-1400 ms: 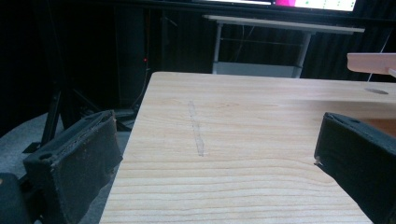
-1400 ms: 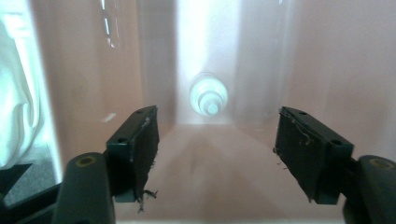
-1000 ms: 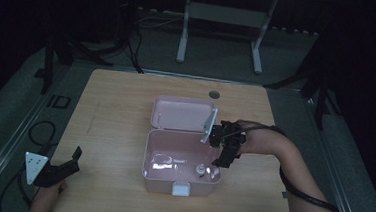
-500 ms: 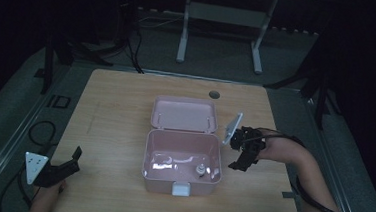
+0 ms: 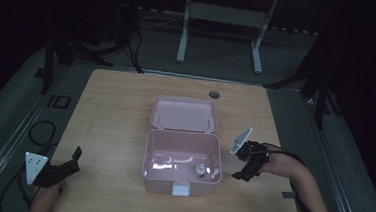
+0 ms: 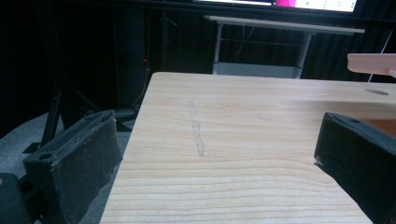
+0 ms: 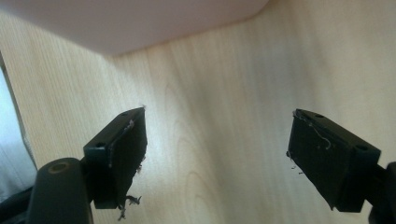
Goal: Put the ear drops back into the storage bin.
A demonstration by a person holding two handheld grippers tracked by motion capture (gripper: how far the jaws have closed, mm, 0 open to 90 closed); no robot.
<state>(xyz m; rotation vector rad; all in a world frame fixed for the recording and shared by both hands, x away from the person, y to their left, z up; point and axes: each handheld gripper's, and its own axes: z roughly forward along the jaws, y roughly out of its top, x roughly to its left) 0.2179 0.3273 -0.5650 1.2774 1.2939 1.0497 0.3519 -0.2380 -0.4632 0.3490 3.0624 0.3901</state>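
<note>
Overhead, pink box (image 5: 182, 158) holds small object (image 5: 200, 170).

Barely any readable text from where I'm sitting

Only thing I can make out is "ID" in big dark letters on the floor strip (image 5: 58, 101) just left of the table (image 5: 120, 111) in the high view. The screen in the left gripper view is too blurry to read.
</note>
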